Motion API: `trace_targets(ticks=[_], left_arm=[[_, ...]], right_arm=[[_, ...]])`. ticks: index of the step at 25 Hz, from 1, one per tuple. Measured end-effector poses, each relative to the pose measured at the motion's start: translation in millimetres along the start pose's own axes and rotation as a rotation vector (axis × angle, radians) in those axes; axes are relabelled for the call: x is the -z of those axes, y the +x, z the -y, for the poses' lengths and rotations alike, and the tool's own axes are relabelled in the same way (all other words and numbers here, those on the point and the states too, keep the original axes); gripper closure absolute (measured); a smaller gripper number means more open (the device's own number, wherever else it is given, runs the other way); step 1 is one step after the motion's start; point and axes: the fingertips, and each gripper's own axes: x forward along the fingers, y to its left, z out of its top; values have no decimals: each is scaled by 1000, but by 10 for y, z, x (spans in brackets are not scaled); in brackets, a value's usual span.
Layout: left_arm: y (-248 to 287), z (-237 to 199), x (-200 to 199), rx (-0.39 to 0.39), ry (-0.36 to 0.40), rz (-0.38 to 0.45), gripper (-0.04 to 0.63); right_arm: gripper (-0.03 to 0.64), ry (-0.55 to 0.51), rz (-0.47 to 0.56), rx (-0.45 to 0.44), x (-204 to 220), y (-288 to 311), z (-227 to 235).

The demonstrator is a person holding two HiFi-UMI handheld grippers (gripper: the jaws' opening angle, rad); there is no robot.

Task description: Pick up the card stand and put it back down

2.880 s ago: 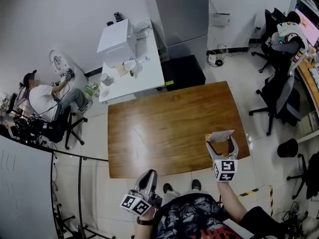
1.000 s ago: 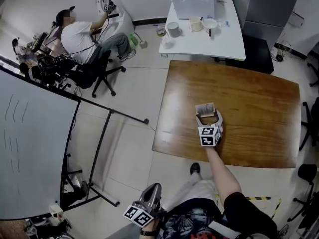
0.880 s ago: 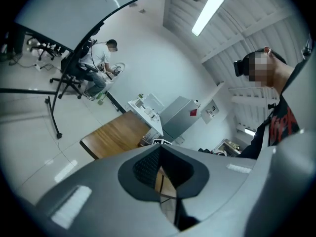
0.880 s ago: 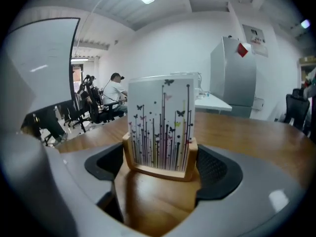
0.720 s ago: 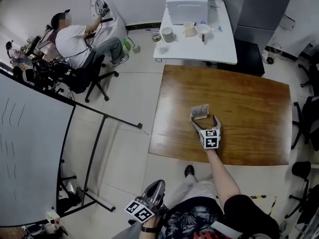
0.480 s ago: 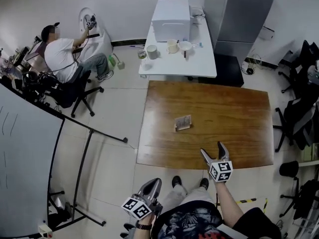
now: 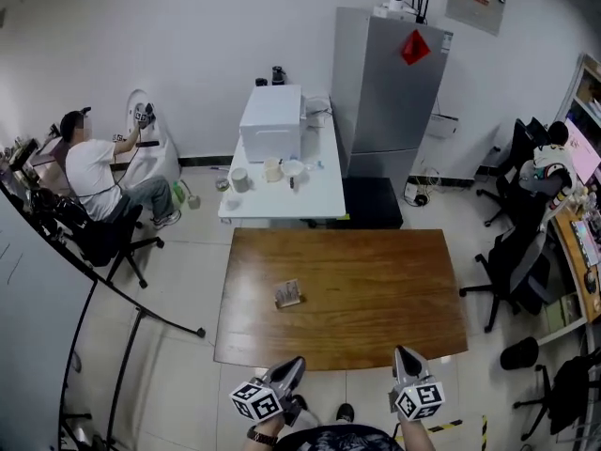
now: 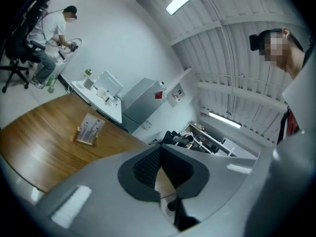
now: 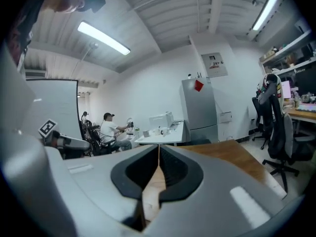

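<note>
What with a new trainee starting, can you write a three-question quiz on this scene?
1. True or false: the right gripper holds the card stand.
2. Which side of the table is the stand nearer? A) the person's left B) the person's right C) dead centre
3. Fill in: the jaws of the left gripper and the right gripper are both ____.

Key: 1 false, the stand rests on the table, apart from both grippers. 2 A. 3 shut, with nothing between them.
</note>
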Motion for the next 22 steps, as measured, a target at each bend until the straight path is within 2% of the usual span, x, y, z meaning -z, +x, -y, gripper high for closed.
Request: trace_targets(ticks=[3, 9, 12, 15, 22], left_arm=[[322, 367, 323, 56, -49, -41, 592], [643, 831, 410, 118, 34, -74, 592], [637, 873, 353, 82, 143, -75, 592], [642, 890, 273, 39, 238, -61, 592], [640, 925, 99, 25, 251, -12, 592]], right_arm=[[617, 41, 28, -8, -89, -221, 178], [617, 56, 85, -39, -287, -179, 390], [617, 2, 96, -38, -323, -132, 408], [617, 3, 99, -51, -342, -105, 404], [617, 3, 101, -55, -406, -21, 367]])
